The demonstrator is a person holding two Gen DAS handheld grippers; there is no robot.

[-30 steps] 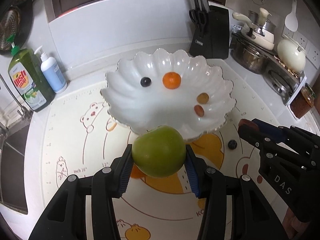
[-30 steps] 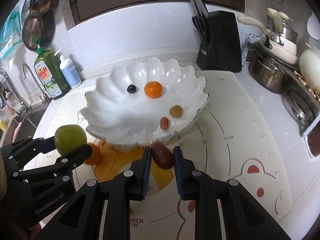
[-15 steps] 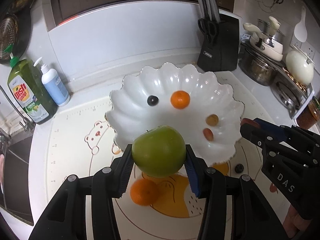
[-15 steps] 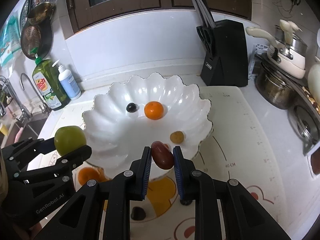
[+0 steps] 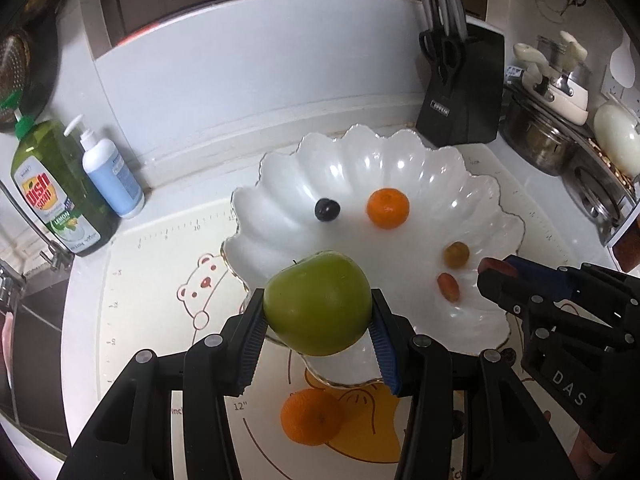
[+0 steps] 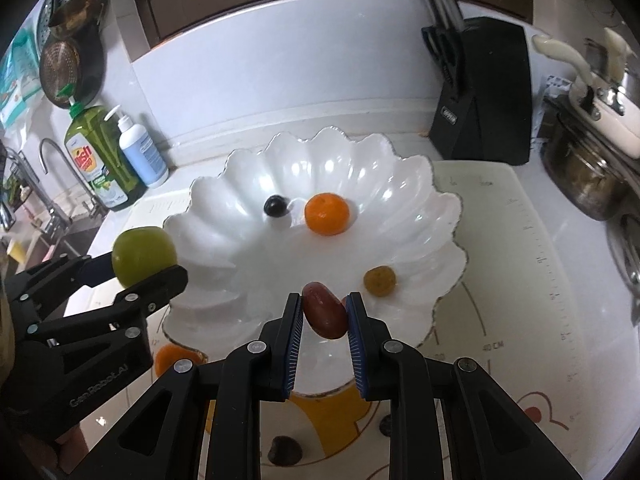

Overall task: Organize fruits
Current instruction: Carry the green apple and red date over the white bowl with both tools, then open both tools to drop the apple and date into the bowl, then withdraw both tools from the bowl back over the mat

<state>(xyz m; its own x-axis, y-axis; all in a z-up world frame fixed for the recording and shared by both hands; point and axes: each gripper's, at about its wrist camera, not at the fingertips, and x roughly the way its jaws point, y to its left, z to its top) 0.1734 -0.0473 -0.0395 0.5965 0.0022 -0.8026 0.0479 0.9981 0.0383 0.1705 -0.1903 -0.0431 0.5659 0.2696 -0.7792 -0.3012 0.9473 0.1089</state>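
Note:
My left gripper point(image 5: 318, 320) is shut on a green apple point(image 5: 318, 302) and holds it above the near left rim of the white scalloped bowl point(image 5: 416, 160). My right gripper point(image 6: 324, 316) is shut on a red grape point(image 6: 324, 312) above the bowl's point(image 6: 224, 216) near part. In the bowl lie an orange point(image 5: 388, 208), a dark grape point(image 5: 327, 209), a yellowish grape point(image 5: 456, 254) and a red grape point(image 5: 448, 287). Another orange point(image 5: 312, 416) lies on the mat in front of the bowl. Two dark grapes point(image 6: 284, 450) lie on the mat beneath my right gripper.
A printed mat point(image 5: 160, 280) covers the counter. A dish soap bottle point(image 5: 52, 188) and a pump bottle point(image 5: 112, 176) stand at the back left by the sink. A black knife block point(image 5: 460, 88) stands behind the bowl. Pots point(image 5: 540, 140) are at the right.
Both grippers have risen and moved forward over the bowl with their fruit. The orange and dark grapes on the mat have come into view below.

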